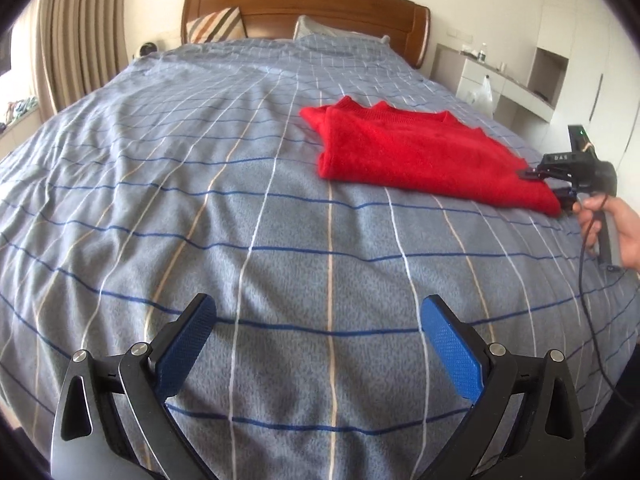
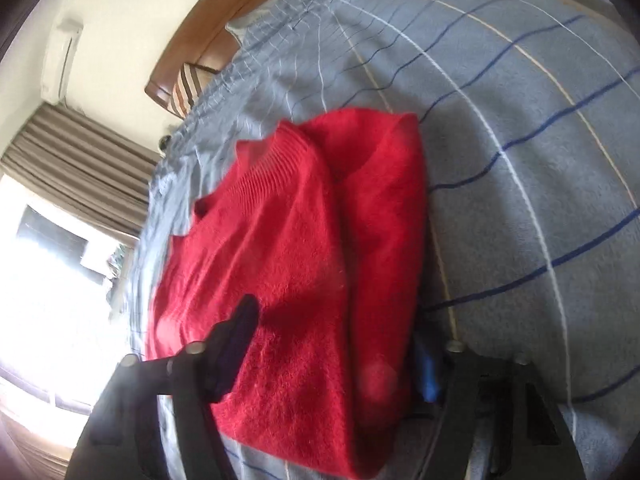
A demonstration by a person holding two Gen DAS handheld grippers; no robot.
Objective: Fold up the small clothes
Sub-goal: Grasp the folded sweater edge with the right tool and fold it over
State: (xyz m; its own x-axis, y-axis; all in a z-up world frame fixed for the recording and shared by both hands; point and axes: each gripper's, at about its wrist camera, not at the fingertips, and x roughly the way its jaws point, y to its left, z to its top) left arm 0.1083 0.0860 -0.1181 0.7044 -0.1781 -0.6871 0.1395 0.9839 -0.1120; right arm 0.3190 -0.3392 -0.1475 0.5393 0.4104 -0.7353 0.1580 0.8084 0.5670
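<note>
A folded red sweater [image 1: 424,152] is lying on a blue-checked bed [image 1: 200,208] as the right gripper [image 1: 550,184] is straddling its near edge, jaws spread, while the left gripper [image 1: 316,332] is hovering wide open, holding nothing.

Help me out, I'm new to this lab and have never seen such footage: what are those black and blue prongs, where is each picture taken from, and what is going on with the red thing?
Nothing here is a robot arm. A person holds a hand-held two-finger gripper in each hand, each with a wide-angle camera looking along its fingers. The left wrist view shows the left gripper, jaws wide apart and holding nothing, above a checked blue bedspread. On the bed lies a folded red sweater. At its near corner you see the right gripper and the person's hand. The right wrist view shows that gripper close up, one finger above the sweater and one beneath its edge; how tightly it pinches is unclear.
</note>
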